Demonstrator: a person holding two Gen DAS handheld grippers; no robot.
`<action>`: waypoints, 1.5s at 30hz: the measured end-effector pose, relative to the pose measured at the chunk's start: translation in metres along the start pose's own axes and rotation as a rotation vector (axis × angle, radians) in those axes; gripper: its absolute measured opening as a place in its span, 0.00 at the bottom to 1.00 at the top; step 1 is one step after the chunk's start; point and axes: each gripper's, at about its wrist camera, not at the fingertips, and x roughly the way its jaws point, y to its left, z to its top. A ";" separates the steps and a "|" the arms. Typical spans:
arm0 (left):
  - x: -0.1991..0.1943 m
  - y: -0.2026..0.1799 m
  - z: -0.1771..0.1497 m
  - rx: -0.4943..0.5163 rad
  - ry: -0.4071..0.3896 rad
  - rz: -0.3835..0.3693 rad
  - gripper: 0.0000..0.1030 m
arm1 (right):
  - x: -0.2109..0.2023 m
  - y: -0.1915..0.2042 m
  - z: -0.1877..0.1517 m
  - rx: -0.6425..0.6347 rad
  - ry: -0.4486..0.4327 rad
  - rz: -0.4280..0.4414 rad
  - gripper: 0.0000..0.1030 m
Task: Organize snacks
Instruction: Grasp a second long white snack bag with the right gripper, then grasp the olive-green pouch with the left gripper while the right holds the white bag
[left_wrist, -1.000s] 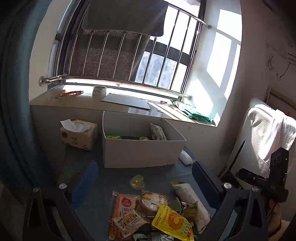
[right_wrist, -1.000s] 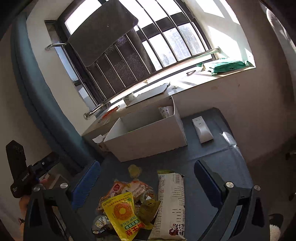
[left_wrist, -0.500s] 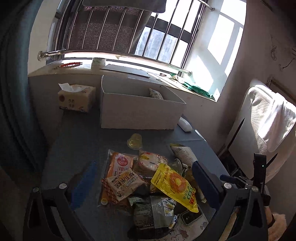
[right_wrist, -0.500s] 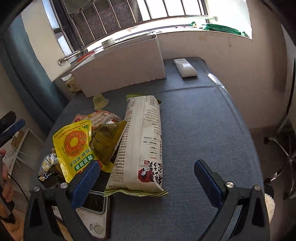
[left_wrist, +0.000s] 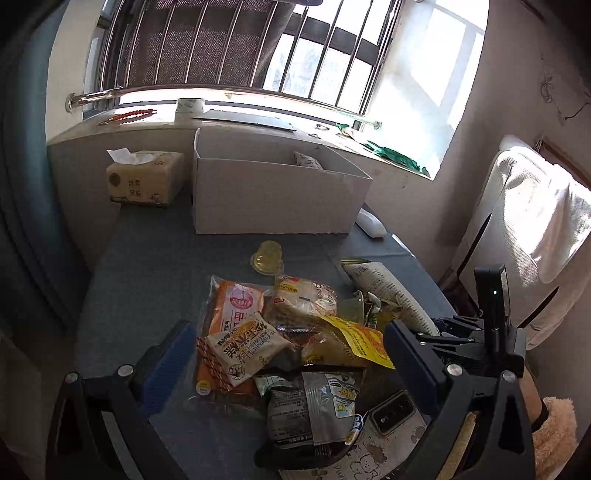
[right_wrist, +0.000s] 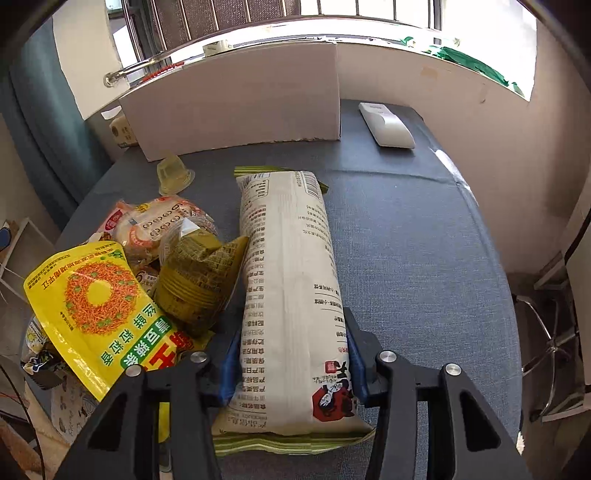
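The right gripper (right_wrist: 291, 363) is clamped on the long cracker pack (right_wrist: 291, 295), its blue pads pressing both sides of the pack's near end; the pack lies on the table (right_wrist: 406, 258), pointing ahead toward the box (right_wrist: 236, 99). The left gripper (left_wrist: 288, 354) hangs with fingers wide apart over the snack pile (left_wrist: 280, 332), a yellow bag (left_wrist: 354, 341) beside its right finger.

Yellow pouch (right_wrist: 99, 314) (orange ring), cream pkt (right_wrist: 291, 314).
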 end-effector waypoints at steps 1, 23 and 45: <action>0.002 -0.001 0.000 0.002 0.010 -0.007 1.00 | -0.003 -0.002 -0.001 0.003 -0.006 0.014 0.44; 0.096 -0.139 0.002 0.389 0.280 -0.087 1.00 | -0.088 -0.092 -0.033 0.323 -0.227 0.164 0.38; 0.129 -0.141 0.016 0.318 0.292 -0.156 0.38 | -0.119 -0.080 -0.028 0.263 -0.296 0.235 0.38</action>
